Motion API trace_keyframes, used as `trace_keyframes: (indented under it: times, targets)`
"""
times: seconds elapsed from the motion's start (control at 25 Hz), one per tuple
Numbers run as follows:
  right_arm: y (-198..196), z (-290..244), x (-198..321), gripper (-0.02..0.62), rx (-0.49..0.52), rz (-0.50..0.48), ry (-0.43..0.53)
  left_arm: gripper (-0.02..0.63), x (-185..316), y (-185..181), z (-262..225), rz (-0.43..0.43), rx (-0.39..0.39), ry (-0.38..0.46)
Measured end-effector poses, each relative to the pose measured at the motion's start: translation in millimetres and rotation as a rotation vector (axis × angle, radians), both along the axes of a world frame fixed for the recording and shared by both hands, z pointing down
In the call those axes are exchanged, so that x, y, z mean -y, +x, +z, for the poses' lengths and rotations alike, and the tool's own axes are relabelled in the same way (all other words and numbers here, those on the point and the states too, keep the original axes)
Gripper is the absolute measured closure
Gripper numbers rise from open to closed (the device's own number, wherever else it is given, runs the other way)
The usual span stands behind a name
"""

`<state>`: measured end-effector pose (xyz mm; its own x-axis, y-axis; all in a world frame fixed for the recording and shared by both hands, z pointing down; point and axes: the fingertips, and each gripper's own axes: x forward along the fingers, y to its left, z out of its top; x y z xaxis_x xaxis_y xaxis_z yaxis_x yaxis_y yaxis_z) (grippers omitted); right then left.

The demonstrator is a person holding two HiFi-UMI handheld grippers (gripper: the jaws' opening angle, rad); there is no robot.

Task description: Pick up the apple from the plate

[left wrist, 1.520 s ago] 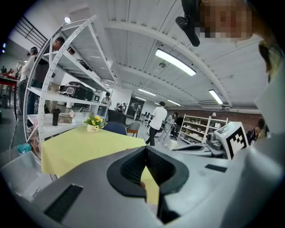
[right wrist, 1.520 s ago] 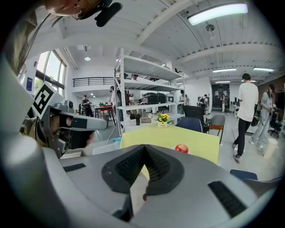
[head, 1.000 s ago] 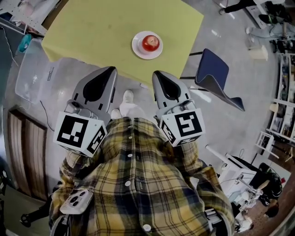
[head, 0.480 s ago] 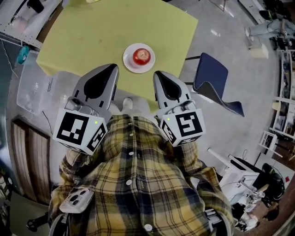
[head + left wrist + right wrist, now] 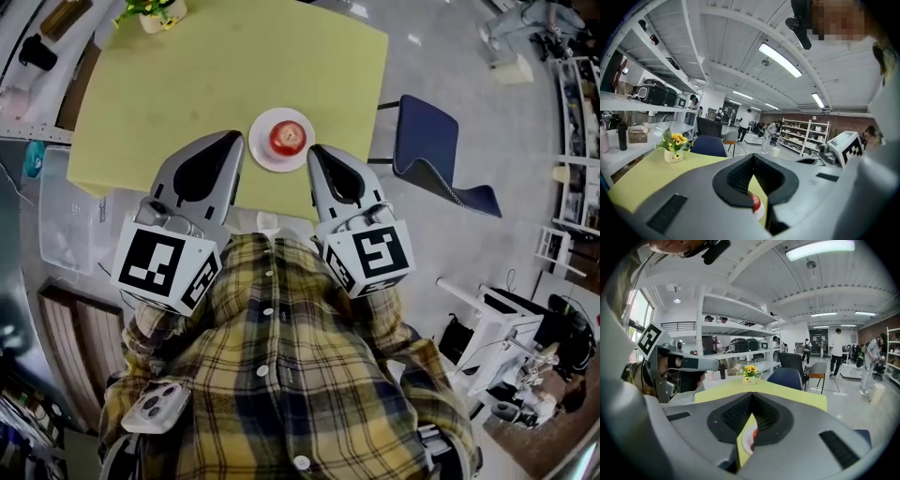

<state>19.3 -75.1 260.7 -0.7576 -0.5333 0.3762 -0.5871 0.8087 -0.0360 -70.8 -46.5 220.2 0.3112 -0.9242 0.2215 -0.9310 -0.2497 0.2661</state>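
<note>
— Apple [image 5: 288, 137] location?
— On white plate [image 5: 263, 154], near edge of yellow-green table [image 5: 187, 75].
— Grippers?
— Left gripper [image 5: 231, 139] at plate's 9 o'clock, right gripper [image 5: 317, 152] at 4 o'clock. Both jaws closed, holding nothing.

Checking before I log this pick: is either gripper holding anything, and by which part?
Nothing is held. The left gripper and right gripper both have jaws together, empty; the apple sits untouched on its plate, ahead of them.

Left tongs [image 5: 226, 141], right tongs [image 5: 316, 151] side by side, held forward, jaws together, empty.
</note>
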Motion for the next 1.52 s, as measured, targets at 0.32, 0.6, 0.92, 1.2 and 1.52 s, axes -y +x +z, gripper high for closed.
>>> trace_keyframes:
  times: [0.32,0.6,0.92,1.2,1.52]
  targets:
    - [-53.9,3.3,28.5,0.598,-0.015,0.159,-0.012,0.6,44.0,-52.3,3.0,0.178,-0.013,-0.01]
    - [-69.6,8.0,42.4,0.598,-0.039,0.352,-0.045,0.6,63.6,-71.0,14.8,0.341,-0.023,-0.04]
    - [-57.4,23.7,32.7,0.598,-0.055,0.488,-0.074,0.6,71.3,-66.0,30.9,0.483,-0.044,-0.082]
    - [-43.5,35.7,31.9,0.598,-0.079,0.506,-0.107,0.6,76.6,-47.4,42.2,0.517,-0.052,-0.118]
    - [-29.3,44.8,41.5,0.598,-0.068,0.484,-0.121,0.6,87.1,-35.8,48.2,0.484,-0.045,-0.123]
